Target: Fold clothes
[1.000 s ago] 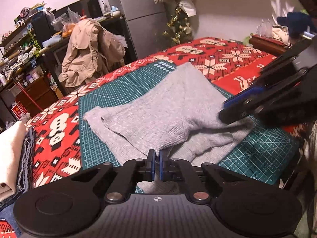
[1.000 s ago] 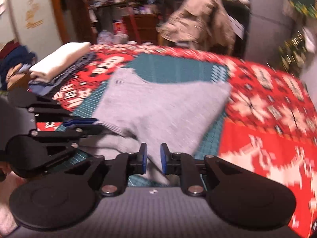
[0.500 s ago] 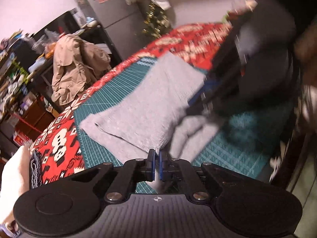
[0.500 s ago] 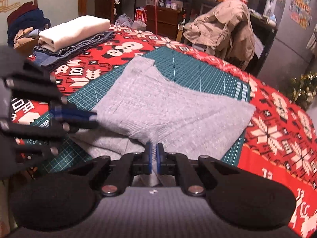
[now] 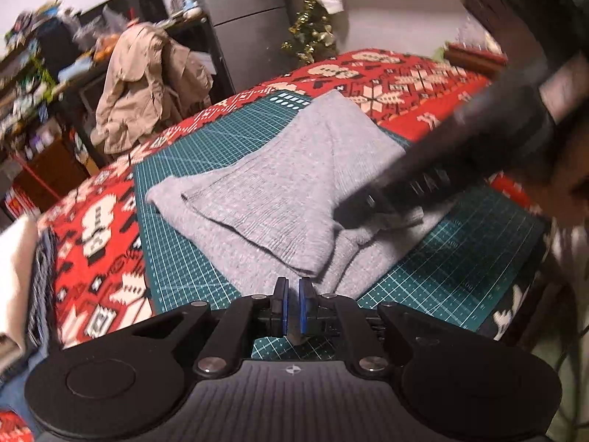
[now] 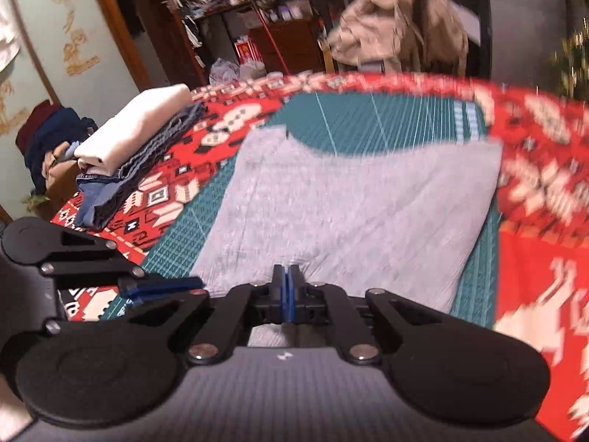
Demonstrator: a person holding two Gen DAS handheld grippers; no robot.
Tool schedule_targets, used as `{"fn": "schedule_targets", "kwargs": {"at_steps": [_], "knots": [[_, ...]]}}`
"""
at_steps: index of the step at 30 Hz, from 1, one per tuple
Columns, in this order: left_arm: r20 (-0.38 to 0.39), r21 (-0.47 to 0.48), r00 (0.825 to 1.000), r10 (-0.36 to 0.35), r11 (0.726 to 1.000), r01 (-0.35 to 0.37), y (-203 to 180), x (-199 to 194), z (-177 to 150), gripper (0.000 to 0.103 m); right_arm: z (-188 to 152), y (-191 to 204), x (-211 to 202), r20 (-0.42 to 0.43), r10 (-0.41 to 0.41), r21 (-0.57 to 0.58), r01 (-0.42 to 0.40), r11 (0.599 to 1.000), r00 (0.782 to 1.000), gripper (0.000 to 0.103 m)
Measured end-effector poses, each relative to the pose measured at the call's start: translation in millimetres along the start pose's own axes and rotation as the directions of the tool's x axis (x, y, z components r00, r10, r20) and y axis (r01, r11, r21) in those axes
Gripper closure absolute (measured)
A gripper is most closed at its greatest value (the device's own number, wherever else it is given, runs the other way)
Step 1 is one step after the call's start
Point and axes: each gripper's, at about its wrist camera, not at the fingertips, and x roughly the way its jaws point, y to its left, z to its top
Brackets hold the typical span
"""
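On a table spread with a red patterned cloth (image 5: pixel 386 77), a grey knitted sweater (image 5: pixel 279 199) lies partly folded across a green cutting mat (image 5: pixel 460 265), its near hem towards the 2 hand-held grippers. The left gripper (image 5: pixel 291 307) holds its blue pads almost together at the near edge of the knit, a sliver of grey between them, so it appears to pinch the hem, though the contact is small. The right gripper (image 6: pixel 286 294) has just closed fully, pads pressed flat together over the sweater's near edge; whether any cloth is caught cannot be told from either view. Seen from the left, it reaches in blurred over a bunched sleeve. A stack of folded clothes (image 6: pixel 129 136) waits at the far left of the cloth, and a beige jacket (image 5: pixel 147 84) hangs on a chair behind. The risk from here looks plain: if 1 pinch holds only a few threads, a lift could let the hem slip, dropping that side and dragging the finished fold askew.
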Motion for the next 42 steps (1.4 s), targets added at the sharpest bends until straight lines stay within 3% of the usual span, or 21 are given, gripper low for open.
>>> {"fn": "schedule_targets", "kwargs": {"at_steps": [5, 9, 12, 17, 18, 23, 27, 32, 39, 42], "knots": [[0.055, -0.200, 0.993, -0.108, 0.973, 0.117, 26, -13, 1, 0.098, -11, -4, -6, -0.008, 0.015, 0.045, -0.014, 0.999, 1.000, 0.101], [0.159, -0.371, 0.966, -0.205, 0.894, 0.251, 47, -21, 12, 0.098, -14, -2, -24, 0.029, -0.006, 0.065, 0.004, 0.998, 1.000, 0.100], [0.197, -0.426, 0.947, -0.254, 0.848, 0.316, 49, -8, 25, 0.098, -16, -8, -36, 0.069, -0.060, 0.117, 0.051, 0.992, 0.996, 0.100], [0.174, -0.442, 0.931, -0.320, 0.819, 0.364, 33, 30, 41, 0.098, -22, -24, -27, 0.021, -0.120, 0.176, 0.114, 0.978, 0.993, 0.100], [0.172, -0.441, 0.928, -0.331, 0.816, 0.374, 30, 36, 43, 0.098, -25, -27, -25, 0.009, -0.117, 0.188, 0.113, 0.976, 0.993, 0.100], [0.075, -0.404, 0.952, -0.297, 0.864, 0.301, 15, 52, 39, 0.099, -36, -29, -32, -0.016, -0.099, 0.207, 0.100, 0.973, 0.995, 0.101], [0.078, -0.411, 0.948, -0.309, 0.856, 0.313, 16, 45, 35, 0.099, -44, -29, -46, -0.023, -0.088, 0.210, 0.091, 0.973, 0.996, 0.100], [0.103, -0.391, 0.940, -0.325, 0.856, 0.339, 13, 38, 37, 0.099, -29, -38, -64, 0.065, -0.136, 0.222, 0.118, 0.968, 0.989, 0.098], [0.067, -0.363, 0.942, -0.329, 0.871, 0.330, 7, 32, 37, 0.099, -34, -45, -44, -0.009, -0.148, 0.200, 0.147, 0.969, 0.989, 0.097], [0.067, -0.406, 0.943, -0.327, 0.854, 0.325, 17, 14, 28, 0.097, -42, -41, -51, -0.024, -0.134, 0.191, 0.137, 0.972, 0.991, 0.097]]}}
